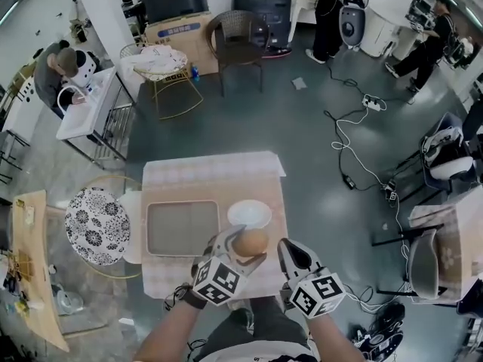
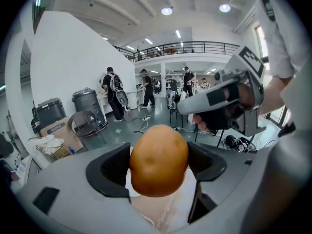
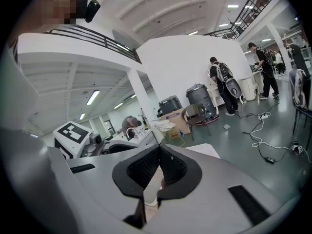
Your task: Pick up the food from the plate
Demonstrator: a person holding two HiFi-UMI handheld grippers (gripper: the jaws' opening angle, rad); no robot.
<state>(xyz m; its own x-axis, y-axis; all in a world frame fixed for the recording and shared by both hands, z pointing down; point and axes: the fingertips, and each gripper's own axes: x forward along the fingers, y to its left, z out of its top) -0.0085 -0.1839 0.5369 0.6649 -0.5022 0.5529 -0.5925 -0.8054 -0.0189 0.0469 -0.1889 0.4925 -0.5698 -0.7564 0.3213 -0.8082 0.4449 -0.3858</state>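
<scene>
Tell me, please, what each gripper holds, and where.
The left gripper clamps the round brown food by its two sides; the right gripper is shut, empty.

No legible text for you in any view. Brown cardboard box (image 1: 178,30) w/ blue print on its side: chars too small and blurred to read. Black-and-white square markers (image 1: 219,280): pattern only, no letters or nos.
</scene>
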